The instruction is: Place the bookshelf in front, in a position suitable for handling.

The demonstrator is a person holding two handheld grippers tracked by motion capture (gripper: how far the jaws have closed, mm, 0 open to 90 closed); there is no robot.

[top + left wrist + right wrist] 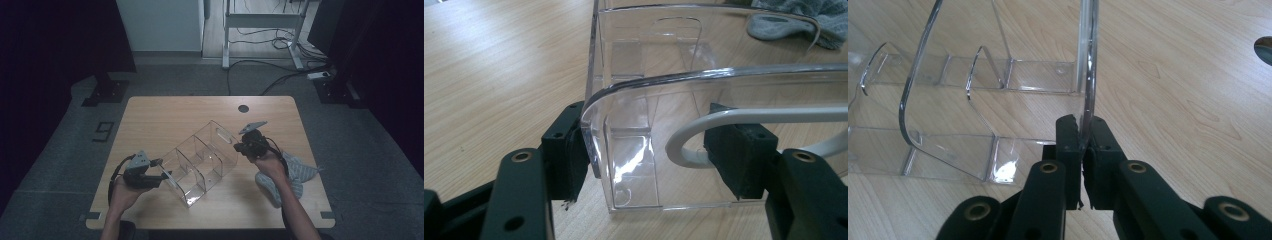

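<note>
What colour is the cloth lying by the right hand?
Grey, with a faint lighter stripe pattern; the cloth shows best in the high view.

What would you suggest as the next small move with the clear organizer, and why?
Probably close the left tongs first. The right tongs already pinch the end wall of the clear organizer, but the left jaws stand apart around the opposite wall, so that end looks ungripped. Once both ends are clamped, the organizer could be lifted level off the table.
</note>
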